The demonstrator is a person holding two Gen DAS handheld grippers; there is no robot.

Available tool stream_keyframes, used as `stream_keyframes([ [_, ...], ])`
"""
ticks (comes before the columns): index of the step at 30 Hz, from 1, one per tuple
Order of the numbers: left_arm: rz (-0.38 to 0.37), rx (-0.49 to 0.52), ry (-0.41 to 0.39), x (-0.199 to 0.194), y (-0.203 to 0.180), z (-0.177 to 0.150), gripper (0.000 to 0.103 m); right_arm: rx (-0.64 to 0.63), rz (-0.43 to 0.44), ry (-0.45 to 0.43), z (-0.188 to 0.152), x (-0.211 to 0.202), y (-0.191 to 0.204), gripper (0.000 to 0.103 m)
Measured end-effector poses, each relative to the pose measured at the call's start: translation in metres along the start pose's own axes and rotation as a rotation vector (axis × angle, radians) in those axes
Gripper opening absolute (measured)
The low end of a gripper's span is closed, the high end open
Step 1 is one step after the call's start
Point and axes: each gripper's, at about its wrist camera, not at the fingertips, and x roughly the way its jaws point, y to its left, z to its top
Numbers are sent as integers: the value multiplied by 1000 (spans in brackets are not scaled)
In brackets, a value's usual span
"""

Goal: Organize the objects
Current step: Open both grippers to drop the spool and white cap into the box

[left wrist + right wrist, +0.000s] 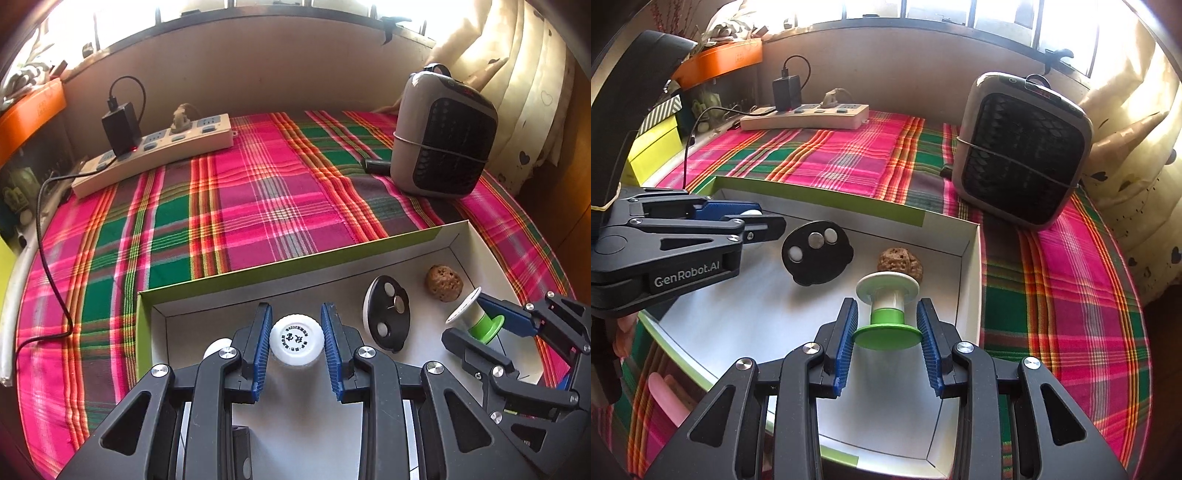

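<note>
Left wrist view: left hand-held gripper is grasping a white bottle by its cap, blue pads pressing on both sides, over the white floor of an open box with a green rim. Black disc and brown walnut-like ball are lying in the box to the right. Box is sitting on a plaid-covered surface; power strip and grey heater are standing farther back.

Right wrist view: right hand-held gripper is grasping a green-and-white spool at its green flange, over the box near its right wall. Walnut-like ball is lying just behind the spool, black disc to the left. Left hand-held gripper is reaching in from the left side.
</note>
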Motion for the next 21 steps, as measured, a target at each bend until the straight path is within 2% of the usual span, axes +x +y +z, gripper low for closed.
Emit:
stream_keyframes([
  [21, -9, -11, 25, 6, 1, 0, 26, -5, 6, 2, 0, 5, 2, 35],
])
